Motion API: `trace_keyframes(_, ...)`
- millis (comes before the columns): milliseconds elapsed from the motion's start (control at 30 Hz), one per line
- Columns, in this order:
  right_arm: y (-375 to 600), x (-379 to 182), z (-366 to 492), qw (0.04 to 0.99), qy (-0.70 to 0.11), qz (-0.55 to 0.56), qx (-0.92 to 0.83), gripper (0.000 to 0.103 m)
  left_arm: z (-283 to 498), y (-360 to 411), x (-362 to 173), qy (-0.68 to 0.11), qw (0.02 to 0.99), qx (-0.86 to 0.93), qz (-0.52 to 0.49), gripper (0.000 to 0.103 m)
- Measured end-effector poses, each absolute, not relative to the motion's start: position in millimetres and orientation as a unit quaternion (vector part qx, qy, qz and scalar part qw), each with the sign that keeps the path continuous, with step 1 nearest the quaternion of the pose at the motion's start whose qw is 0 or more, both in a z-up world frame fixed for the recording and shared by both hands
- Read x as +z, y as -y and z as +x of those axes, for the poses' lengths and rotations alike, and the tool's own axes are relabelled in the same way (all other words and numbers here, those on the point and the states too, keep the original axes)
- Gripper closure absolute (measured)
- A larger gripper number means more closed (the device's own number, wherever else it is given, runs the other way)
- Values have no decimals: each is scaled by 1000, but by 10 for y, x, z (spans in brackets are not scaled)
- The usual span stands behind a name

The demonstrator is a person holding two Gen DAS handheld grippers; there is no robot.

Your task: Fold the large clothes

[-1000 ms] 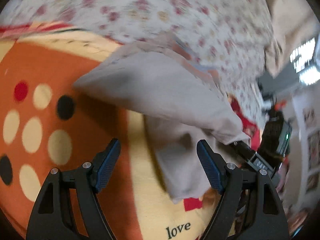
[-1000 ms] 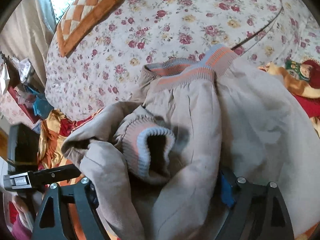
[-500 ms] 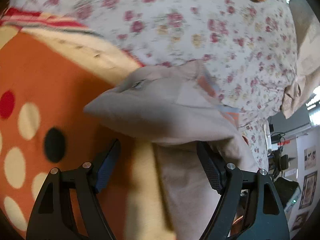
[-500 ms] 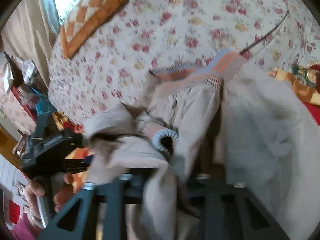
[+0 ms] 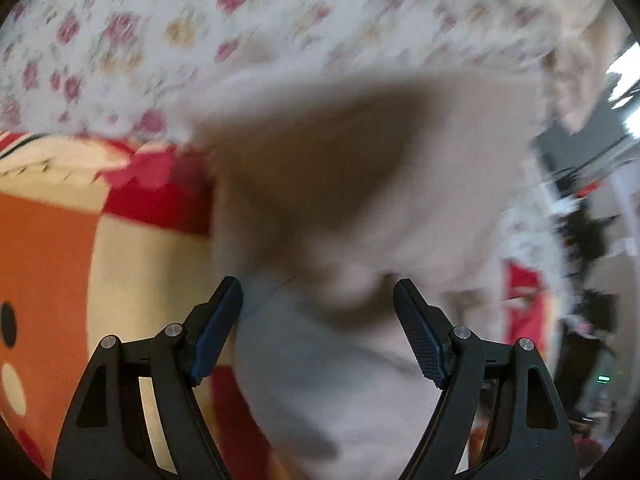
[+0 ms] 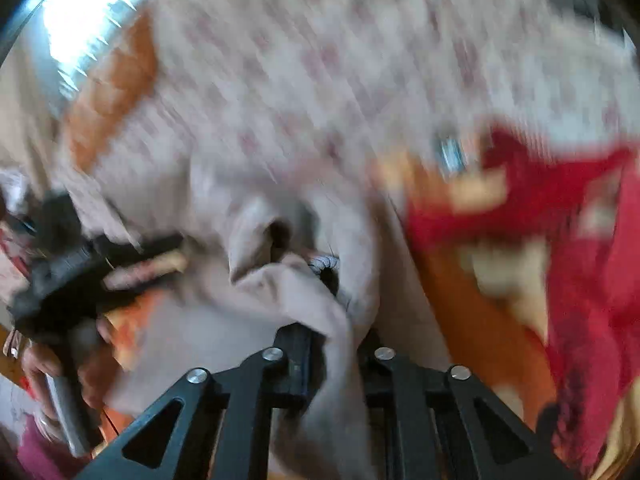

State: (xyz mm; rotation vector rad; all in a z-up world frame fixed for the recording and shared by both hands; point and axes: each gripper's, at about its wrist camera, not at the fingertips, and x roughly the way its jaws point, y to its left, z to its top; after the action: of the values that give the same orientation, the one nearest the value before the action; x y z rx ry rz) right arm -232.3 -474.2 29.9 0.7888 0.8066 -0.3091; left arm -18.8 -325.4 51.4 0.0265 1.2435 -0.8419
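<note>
A beige garment point(image 5: 360, 200) lies bunched on the bed, blurred by motion. My left gripper point(image 5: 316, 292) hangs open just above it, its blue pads wide apart with cloth below and between them, not pinched. In the right wrist view the same garment point(image 6: 288, 288) is gathered into a fold, and its ribbed cuff point(image 6: 324, 260) shows just beyond the jaws. My right gripper point(image 6: 334, 336) has that fold pinched between nearly closed jaws, which are opening slightly. The left gripper's black body point(image 6: 60, 280) and the hand point(image 6: 36, 360) holding it appear at the left of that view.
A floral bedsheet point(image 5: 160, 32) covers the bed behind the garment. An orange, cream and red blanket point(image 5: 48, 260) lies at the left, seen also as a red and orange blanket point(image 6: 580, 240). An orange checked cushion point(image 6: 108, 92) sits far back by a bright window.
My right gripper went from wide open around the garment to closed on a fold of it, then swung sideways with the cloth. My left gripper slid across over the garment, still open.
</note>
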Motion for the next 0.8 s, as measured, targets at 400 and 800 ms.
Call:
trace_keyframes(400, 4849, 731, -2603, 846, -332, 373, -187, 42, -526, 2749, 752, -529, 735, -424, 14, 24)
trace_keyframes(800, 4753, 589, -2249, 840, -405, 312, -181, 51, -1071, 2584, 296, -530, 724, -435, 72, 24)
